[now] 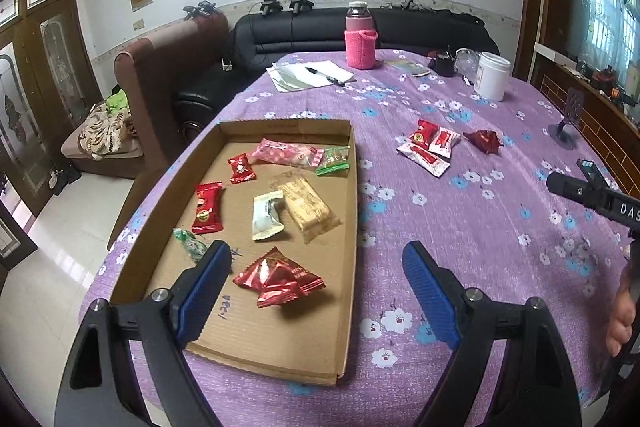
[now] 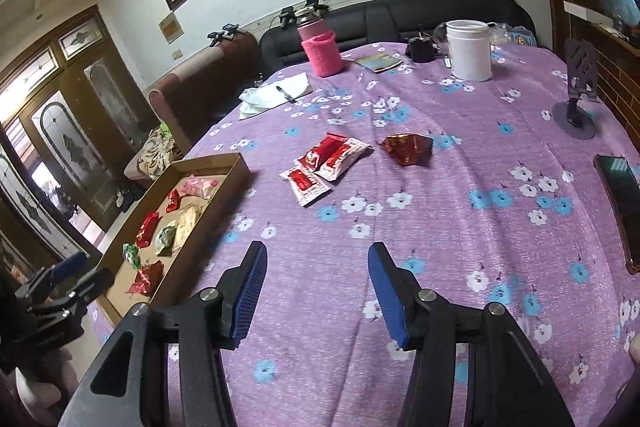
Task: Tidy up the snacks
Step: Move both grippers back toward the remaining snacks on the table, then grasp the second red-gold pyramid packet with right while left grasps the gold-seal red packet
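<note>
A shallow cardboard tray (image 1: 352, 187) (image 2: 224, 187) lies on the purple flowered tablecloth and holds several wrapped snacks, among them a red foil pouch (image 1: 278, 281). My left gripper (image 1: 316, 259) hangs open over the tray's near right corner with nothing between its blue pads. Out on the cloth lie three red-and-white packets (image 1: 430, 147) (image 2: 326, 165) and a dark red foil pouch (image 1: 484, 140) (image 2: 408, 148). My right gripper (image 2: 316, 263) stands open above bare cloth, well short of those packets, and holds nothing. The left gripper also shows at the left edge (image 2: 60, 283) of the right wrist view.
At the table's far end stand a bottle in a pink knitted sleeve (image 1: 361, 41) (image 2: 320, 47), a white jar (image 1: 493, 75) (image 2: 469, 50), papers with a pen (image 1: 312, 75) and a phone stand (image 2: 576, 95). A dark phone (image 2: 624, 211) lies at the right. Sofas sit beyond the table.
</note>
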Available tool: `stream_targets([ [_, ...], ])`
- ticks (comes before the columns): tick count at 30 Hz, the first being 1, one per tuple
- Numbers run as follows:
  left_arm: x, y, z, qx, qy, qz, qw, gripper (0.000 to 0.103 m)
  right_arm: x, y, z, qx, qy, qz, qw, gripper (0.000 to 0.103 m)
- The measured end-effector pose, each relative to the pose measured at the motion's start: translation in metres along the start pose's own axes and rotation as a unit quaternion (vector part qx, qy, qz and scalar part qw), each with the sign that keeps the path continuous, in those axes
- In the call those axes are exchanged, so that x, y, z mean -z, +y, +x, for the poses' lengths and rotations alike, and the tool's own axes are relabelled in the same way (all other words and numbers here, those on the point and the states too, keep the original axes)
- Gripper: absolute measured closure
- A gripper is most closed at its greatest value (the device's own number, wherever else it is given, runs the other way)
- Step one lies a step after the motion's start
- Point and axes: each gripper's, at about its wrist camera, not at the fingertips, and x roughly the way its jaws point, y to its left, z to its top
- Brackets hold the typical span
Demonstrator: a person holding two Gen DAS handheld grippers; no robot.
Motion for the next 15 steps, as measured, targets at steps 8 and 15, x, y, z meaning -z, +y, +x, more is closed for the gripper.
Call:
stream_targets([
  [8,0.0,-0.009,0.013,0.011,0.016,0.006,0.9998,0.016,-0.004,-0.016,0.002,0.009,0.0,0.011,1.0,0.047],
  [15,-0.017,-0.011,0.016,0.076,0.028,-0.003,0.9967,0.016,-0.013,-0.031,0.007,0.018,0.005,0.018,1.0,0.047],
])
